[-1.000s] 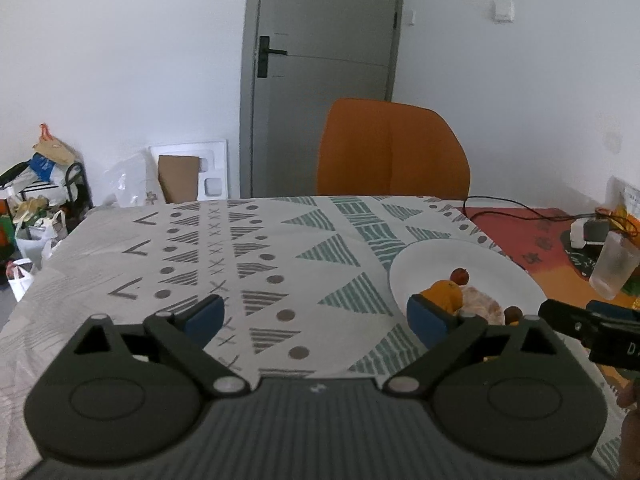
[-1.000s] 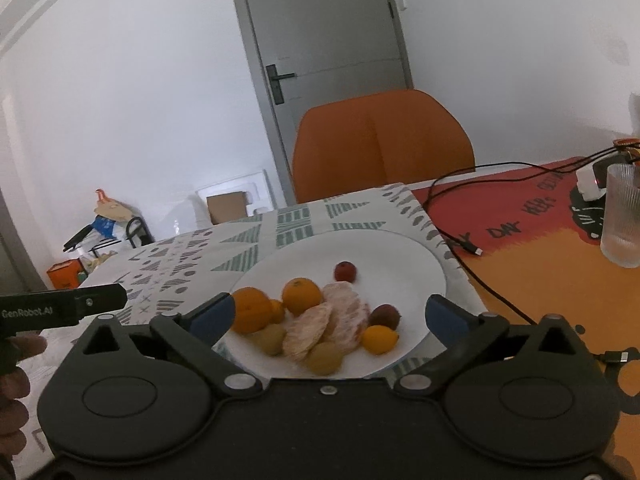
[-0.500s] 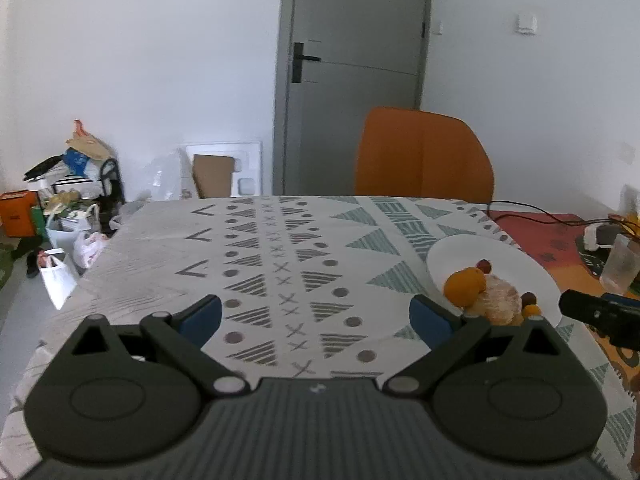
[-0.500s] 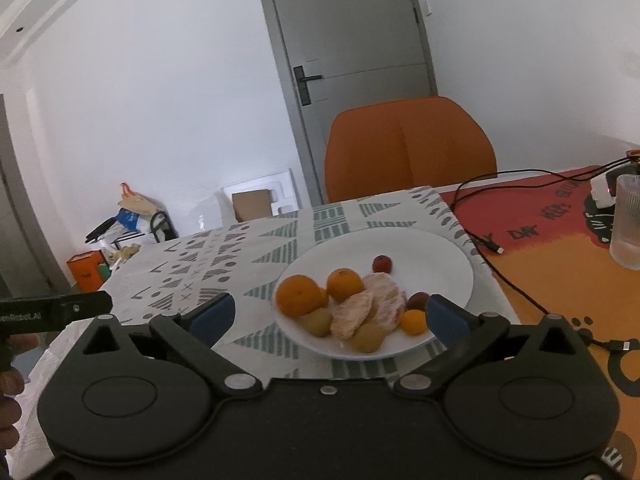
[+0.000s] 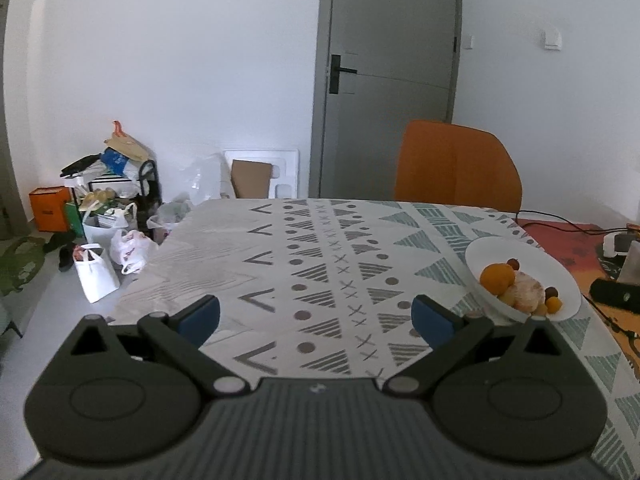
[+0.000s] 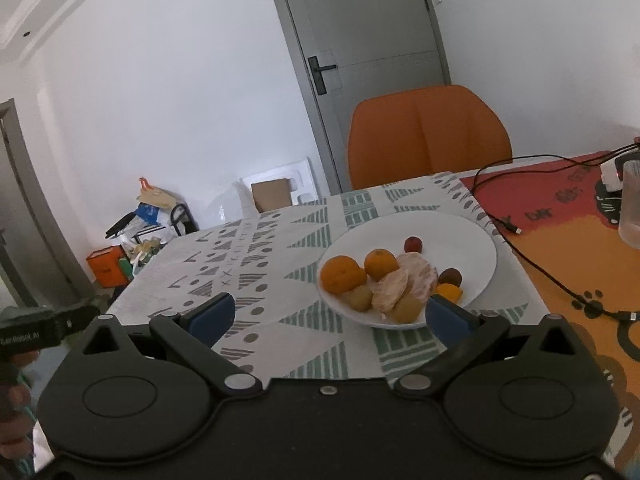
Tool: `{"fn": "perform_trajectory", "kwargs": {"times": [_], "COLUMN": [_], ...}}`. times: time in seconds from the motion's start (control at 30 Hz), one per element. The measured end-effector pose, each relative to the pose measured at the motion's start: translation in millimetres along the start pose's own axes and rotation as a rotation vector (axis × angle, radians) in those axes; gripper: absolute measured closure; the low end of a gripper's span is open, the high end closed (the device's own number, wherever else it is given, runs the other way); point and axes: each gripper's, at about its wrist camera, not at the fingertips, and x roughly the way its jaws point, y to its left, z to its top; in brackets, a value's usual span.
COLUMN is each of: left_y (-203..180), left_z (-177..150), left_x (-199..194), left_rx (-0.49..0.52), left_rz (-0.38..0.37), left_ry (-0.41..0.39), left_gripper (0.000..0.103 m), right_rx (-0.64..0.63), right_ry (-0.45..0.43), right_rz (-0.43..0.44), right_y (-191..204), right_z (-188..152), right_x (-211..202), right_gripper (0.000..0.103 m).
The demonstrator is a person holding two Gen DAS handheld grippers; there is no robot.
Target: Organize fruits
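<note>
On the white plate (image 6: 476, 248) near the counter's (image 6: 280, 320) right side, the fruits (image 6: 384, 280) sit heaped together, seemingly gathered already, while the left gripper (image 5: 316, 314) and right gripper (image 6: 328, 314) hover empty, jaws spread wide.

Glass (image 6: 631, 204): cut off by right edge in right wrist view. Cable (image 6: 560, 284): far end runs out of frame at right.

Person's hand (image 6: 14, 412): cut off at left edge, blurred.

Plate (image 5: 560, 276): near rim hidden behind left gripper's finger (image 5: 434, 316).

Small dark fruit (image 5: 552, 292): kind too small to tell.

Bags on floor (image 5: 108, 264): contents unreadable.
</note>
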Motion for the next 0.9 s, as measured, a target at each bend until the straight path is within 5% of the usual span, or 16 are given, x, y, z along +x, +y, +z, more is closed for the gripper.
{"fn": "perform_trajectory", "kwargs": {"times": [0.9], "left_y": [36], "left_z": [-12], "left_x": [-36], "left_rx": [-0.024], "left_rz": [0.048], "left_ry": [-0.058], "left_gripper": [0.001], "right_rx": [-0.049], "right_ry": [0.021], "right_rz": [0.0], "right_y": [46], "right_z": [-23], "right_x": [1], "right_gripper": [0.0]}}
